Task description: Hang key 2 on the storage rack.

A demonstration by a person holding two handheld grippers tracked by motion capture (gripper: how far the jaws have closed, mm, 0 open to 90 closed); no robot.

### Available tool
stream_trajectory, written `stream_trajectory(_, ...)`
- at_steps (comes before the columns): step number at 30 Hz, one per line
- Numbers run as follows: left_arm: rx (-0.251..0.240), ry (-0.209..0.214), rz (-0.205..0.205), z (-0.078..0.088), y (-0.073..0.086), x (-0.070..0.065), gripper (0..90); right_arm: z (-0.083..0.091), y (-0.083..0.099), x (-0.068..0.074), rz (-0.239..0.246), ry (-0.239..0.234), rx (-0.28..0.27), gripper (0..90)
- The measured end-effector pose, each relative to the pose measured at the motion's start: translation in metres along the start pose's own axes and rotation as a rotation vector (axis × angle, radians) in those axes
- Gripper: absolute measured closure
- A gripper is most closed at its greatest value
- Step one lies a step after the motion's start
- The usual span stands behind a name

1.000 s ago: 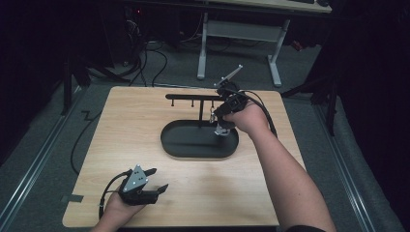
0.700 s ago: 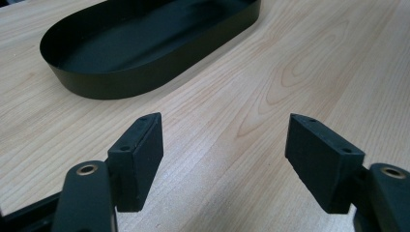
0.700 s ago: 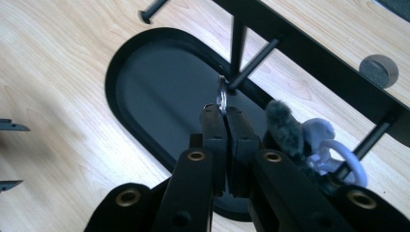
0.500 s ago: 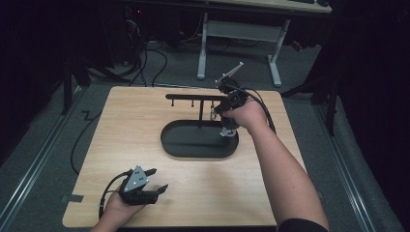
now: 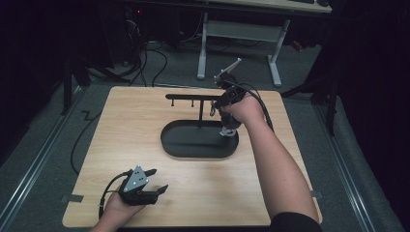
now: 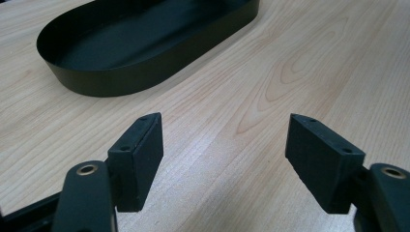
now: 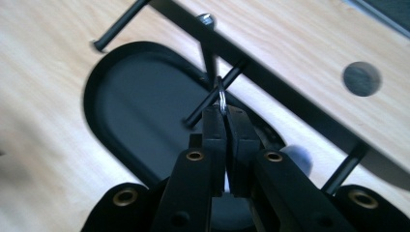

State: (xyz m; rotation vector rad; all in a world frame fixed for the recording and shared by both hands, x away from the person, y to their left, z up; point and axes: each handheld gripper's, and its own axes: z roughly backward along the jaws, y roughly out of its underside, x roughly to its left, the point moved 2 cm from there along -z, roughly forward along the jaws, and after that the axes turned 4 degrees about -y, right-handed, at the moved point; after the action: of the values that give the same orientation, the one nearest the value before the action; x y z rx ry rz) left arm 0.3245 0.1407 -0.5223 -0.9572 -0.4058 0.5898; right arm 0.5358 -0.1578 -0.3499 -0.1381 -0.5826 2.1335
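A black rack (image 5: pixel 193 97), a horizontal bar with short pegs, stands on a post in a black oval tray (image 5: pixel 180 145). My right gripper (image 5: pixel 216 107) is at the bar's right part, pointing down. Its jaws (image 7: pixel 225 113) are shut on a thin metal ring (image 7: pixel 222 96), which sits right against a black peg (image 7: pixel 205 104) of the rack. A small pale object (image 5: pixel 227 131) hangs below the right hand, over the tray. My left gripper (image 5: pixel 159 179) rests on the wooden table (image 5: pixel 125 125) near the front left edge. It stands open (image 6: pixel 225 145) with nothing between its pads.
The oval tray's near wall (image 6: pixel 145 77) lies ahead of the left gripper. Bare wood surrounds the tray on all sides. Beyond the table's far edge stand a desk frame (image 5: pixel 241 34) and cables on the floor (image 5: pixel 154 53).
The right hand has edged slightly along the rack's bar, still shut on the ring. The left gripper has stayed in place.
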Motion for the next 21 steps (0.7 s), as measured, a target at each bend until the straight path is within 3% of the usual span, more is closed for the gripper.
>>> stream_trajectory(6, -0.002, 0.003, 0.002, 0.001, 0.000, 0.001, 30.4, 0.000, 0.000, -0.001, -0.026, 0.018, 0.006, 80.1)
stream_trajectory(9, -0.001, 0.006, 0.004, 0.000, 0.000, 0.001, 30.9, 0.009, 0.006, 0.001, -0.039, 0.014, -0.020, 75.9)
stream_trajectory(15, 0.004, 0.010, 0.000, -0.001, -0.001, -0.003, 30.9, 0.018, 0.024, 0.010, -0.037, -0.014, -0.052, 68.4)
stream_trajectory(21, 0.016, 0.013, -0.006, -0.004, -0.001, -0.004, 30.8, 0.019, 0.048, 0.020, -0.019, -0.042, -0.109, 53.9)
